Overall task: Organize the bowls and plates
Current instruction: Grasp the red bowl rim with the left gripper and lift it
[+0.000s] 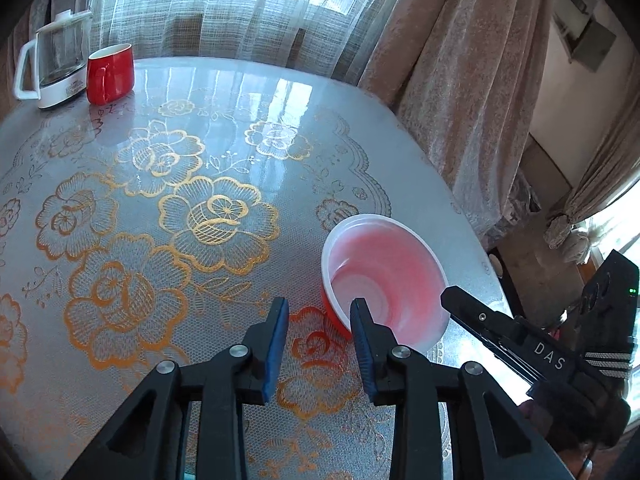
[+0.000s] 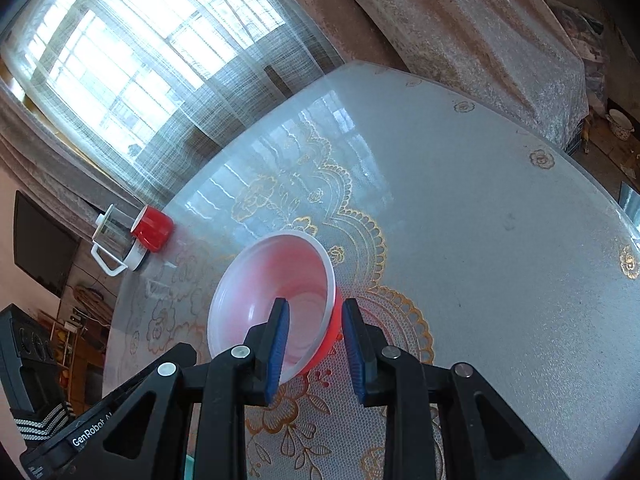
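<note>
A red bowl with a white-pink inside point(image 1: 384, 280) stands on the table near its right edge. It also shows in the right wrist view point(image 2: 276, 292). My left gripper point(image 1: 320, 312) is open just left of the bowl, its right finger in front of the bowl's near rim. My right gripper point(image 2: 314, 316) is open and straddles the bowl's rim, one finger point(image 2: 280, 320) inside and one outside, not clamped. The right gripper's body point(image 1: 532, 344) shows at the bowl's right in the left wrist view.
A glass-topped round table with a gold-flower lace cloth point(image 1: 160, 220). A red mug point(image 1: 110, 74) and a glass kettle point(image 1: 54, 64) stand at the far left; both show in the right wrist view, mug point(image 2: 152, 226), kettle point(image 2: 114, 242). Curtains point(image 1: 440, 60) hang close behind.
</note>
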Demonstrator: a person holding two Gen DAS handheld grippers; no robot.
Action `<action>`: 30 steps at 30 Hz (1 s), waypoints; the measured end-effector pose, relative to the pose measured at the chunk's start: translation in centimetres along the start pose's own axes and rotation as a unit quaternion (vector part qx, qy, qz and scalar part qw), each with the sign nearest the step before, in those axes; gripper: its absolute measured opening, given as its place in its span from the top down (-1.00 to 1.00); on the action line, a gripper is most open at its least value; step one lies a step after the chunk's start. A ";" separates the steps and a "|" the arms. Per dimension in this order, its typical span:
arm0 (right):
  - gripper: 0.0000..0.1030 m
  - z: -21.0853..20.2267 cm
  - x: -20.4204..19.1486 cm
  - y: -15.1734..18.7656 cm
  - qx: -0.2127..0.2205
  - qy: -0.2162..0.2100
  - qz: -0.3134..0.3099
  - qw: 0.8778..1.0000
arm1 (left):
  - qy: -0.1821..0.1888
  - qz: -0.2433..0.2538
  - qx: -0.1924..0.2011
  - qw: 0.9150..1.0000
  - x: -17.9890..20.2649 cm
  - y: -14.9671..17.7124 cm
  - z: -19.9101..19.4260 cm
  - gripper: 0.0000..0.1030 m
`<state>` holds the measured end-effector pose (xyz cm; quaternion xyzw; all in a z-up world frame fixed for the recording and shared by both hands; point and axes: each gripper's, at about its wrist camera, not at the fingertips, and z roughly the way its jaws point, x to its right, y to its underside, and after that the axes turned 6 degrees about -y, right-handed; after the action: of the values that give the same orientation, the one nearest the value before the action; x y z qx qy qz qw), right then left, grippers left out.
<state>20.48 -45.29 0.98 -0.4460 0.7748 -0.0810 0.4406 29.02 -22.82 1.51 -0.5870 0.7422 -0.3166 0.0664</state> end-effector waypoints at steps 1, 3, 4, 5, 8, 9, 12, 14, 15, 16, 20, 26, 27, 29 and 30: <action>0.47 0.0 0.2 0.0 -0.002 -0.002 0.003 1.000 | 0.000 -0.001 0.001 1.000 -0.1 0.0 0.0 0.30; 0.47 -0.1 0.5 -0.1 -0.001 -0.005 0.005 1.000 | 0.007 -0.005 -0.003 1.000 -0.3 -0.2 0.2 0.29; 0.47 -0.2 0.6 -0.1 0.000 -0.005 0.007 1.000 | 0.009 -0.006 -0.004 1.000 -0.3 -0.2 0.2 0.29; 0.46 -0.2 0.7 -0.2 0.000 -0.008 0.011 1.000 | 0.011 -0.006 -0.003 1.000 -0.3 -0.2 0.3 0.29; 0.46 -0.2 0.9 -0.2 0.002 -0.011 0.014 1.000 | 0.015 -0.007 -0.004 1.000 -0.2 -0.6 0.8 0.32; 0.46 -0.1 0.8 -0.2 0.002 -0.010 0.010 1.000 | 0.015 -0.006 -0.007 1.000 -0.1 -0.8 1.0 0.34; 0.53 0.4 0.5 0.0 -0.002 -0.005 -0.001 1.000 | 0.014 -0.005 -0.021 1.000 0.2 -1.0 2.2 0.35; 0.70 0.9 0.4 0.2 -0.006 -0.004 -0.003 1.000 | 0.015 -0.009 -0.036 0.999 0.1 -0.9 3.1 0.44; 0.74 1.0 0.3 0.3 -0.008 -0.003 -0.006 1.000 | 0.017 -0.010 -0.041 0.999 0.1 -0.8 3.5 0.53; 0.75 1.1 0.2 0.4 -0.008 -0.002 -0.010 1.000 | 0.023 -0.010 -0.044 0.999 0.2 -0.8 3.7 0.59; 0.76 1.3 -0.3 0.7 -0.011 0.003 -0.025 1.000 | 0.018 0.007 -0.034 0.999 0.9 -0.4 3.1 0.76; 0.76 1.2 -0.4 1.3 -0.030 -0.021 -0.012 0.999 | 0.004 0.010 -0.039 0.999 -0.1 0.3 0.8 0.77; 0.76 1.2 -0.7 1.5 -0.036 -0.025 -0.013 0.999 | -0.004 0.007 -0.046 0.999 -0.3 0.5 0.6 0.77; 0.76 1.4 -1.2 2.1 -0.052 -0.031 -0.014 0.998 | -0.011 0.003 -0.052 0.999 -0.8 0.9 -0.2 0.77; 0.76 1.4 -1.4 2.4 -0.059 -0.033 -0.014 0.998 | -0.014 0.006 -0.051 0.999 -1.0 1.2 -0.7 0.77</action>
<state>20.33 -42.43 -0.27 -0.4846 0.7569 -0.0272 0.4375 27.98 -21.49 1.14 -0.5894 0.7598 -0.2700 0.0490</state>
